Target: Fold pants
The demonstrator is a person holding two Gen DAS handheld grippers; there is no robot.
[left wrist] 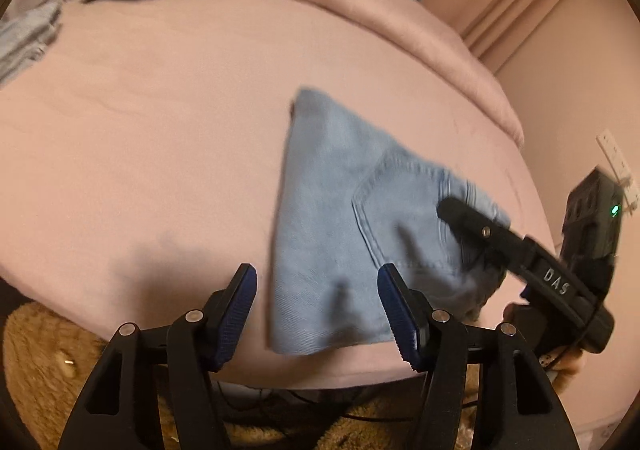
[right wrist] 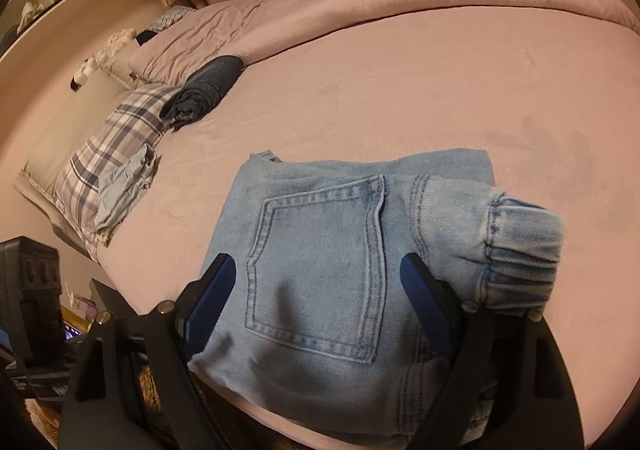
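Light-blue jeans [left wrist: 328, 209] lie folded into a compact bundle on the pink bed [left wrist: 140, 129], close to its near edge. The back pocket [right wrist: 320, 266] faces up and an elastic cuff [right wrist: 520, 258] sticks out to the right. My left gripper [left wrist: 317, 274] is open above the near edge, its blue pads apart and touching nothing, with the jeans beyond them. My right gripper [right wrist: 318, 262] is open over the jeans [right wrist: 320, 209], one finger on each side of the pocket. In the left wrist view one of its black fingers [left wrist: 472, 221] hovers over the pocket corner.
A dark rolled garment [right wrist: 208, 89] lies at the far side by a plaid pillow [right wrist: 116, 137] and a crumpled pale-blue cloth [right wrist: 124, 185]. A brown fluffy rug [left wrist: 44, 350] and cables lie below the bed edge. A wall socket [left wrist: 616, 165] is at the right.
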